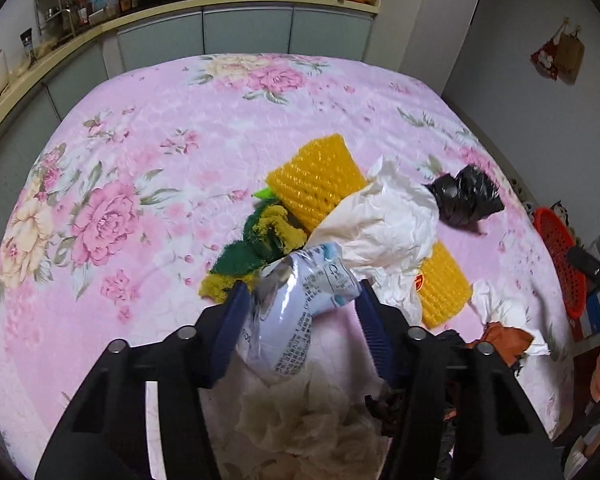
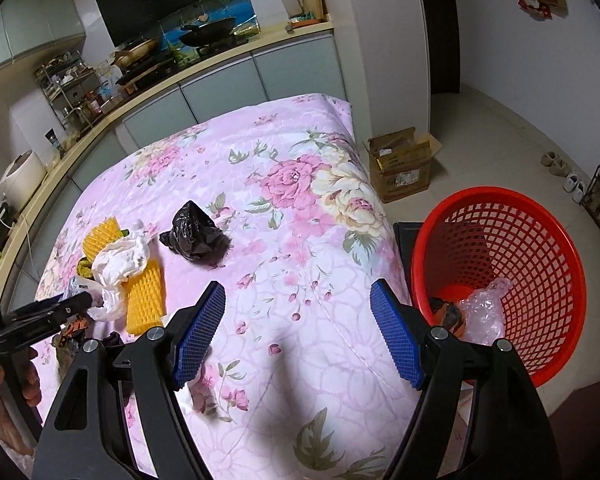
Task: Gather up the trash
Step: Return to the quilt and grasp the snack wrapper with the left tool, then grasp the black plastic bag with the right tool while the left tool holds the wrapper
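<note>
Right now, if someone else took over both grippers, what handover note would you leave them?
Left gripper: around the pale blue wrapper; grip unconfirmed.
Right gripper: open, empty, above the floral cloth.
Done: clear plastic and a dark scrap already in the red basket.
Left: yellow foam nets, white paper, black bag, green sponge.

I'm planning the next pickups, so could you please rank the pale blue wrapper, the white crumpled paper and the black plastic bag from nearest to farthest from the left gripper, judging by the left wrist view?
1. Pale blue wrapper: between the left gripper fingers.
2. White crumpled paper: just beyond, slightly right.
3. Black plastic bag: farthest, upper right on the floral cloth.
</note>
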`<state>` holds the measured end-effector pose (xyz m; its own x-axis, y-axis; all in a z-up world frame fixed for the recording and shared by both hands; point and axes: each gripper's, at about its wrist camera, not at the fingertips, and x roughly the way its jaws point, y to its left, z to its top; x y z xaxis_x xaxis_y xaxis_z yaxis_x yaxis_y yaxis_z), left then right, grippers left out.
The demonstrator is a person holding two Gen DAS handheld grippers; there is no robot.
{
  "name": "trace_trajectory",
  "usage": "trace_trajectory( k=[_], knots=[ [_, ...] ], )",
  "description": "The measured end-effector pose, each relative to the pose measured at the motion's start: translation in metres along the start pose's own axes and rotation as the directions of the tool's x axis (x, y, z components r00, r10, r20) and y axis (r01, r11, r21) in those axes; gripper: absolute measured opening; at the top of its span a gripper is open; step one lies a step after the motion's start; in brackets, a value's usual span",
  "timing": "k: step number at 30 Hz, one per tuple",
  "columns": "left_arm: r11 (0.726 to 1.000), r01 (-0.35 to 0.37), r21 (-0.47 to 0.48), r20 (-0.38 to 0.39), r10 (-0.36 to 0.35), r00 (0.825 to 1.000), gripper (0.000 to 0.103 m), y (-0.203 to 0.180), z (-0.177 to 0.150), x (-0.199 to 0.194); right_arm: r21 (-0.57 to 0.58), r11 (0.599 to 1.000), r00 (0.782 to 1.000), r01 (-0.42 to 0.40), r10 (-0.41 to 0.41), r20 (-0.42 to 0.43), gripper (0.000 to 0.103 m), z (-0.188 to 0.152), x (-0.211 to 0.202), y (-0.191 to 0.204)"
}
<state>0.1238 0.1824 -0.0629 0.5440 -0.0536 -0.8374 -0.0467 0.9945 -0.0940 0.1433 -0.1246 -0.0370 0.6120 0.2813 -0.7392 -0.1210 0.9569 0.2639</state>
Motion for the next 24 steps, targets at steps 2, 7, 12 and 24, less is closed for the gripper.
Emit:
trace_trajectory(
  k=[2,7,12,24],
  knots=[
    [1.0,-0.013,0.015,0.008,0.013,1.0,0.048,-0.002,-0.001,-0.001,0.003,1.0,1.0,0.002,-0.002,-0.004,0.072,0.0,0.003,0.0],
    [0.999,-0.031,0.021,0.02,0.031,0.999,0.031,0.001,-0.002,-0.005,-0.005,1.0,1.0,0.001,-0.001,-0.015,0.072,0.0,0.009,0.005],
    [1.0,-0.025,0.005,0.045,0.025,0.999,0.024,0.006,-0.001,-0.016,-0.027,1.0,1.0,-0.004,0.003,-0.013,0.072,0.002,0.013,0.013],
    [0.999,-0.02,-0.031,0.144,0.024,0.989,0.022,0.018,0.011,-0.048,-0.12,0.991,0.999,-0.052,0.05,-0.023,0.072,0.029,0.041,0.048]
  ],
)
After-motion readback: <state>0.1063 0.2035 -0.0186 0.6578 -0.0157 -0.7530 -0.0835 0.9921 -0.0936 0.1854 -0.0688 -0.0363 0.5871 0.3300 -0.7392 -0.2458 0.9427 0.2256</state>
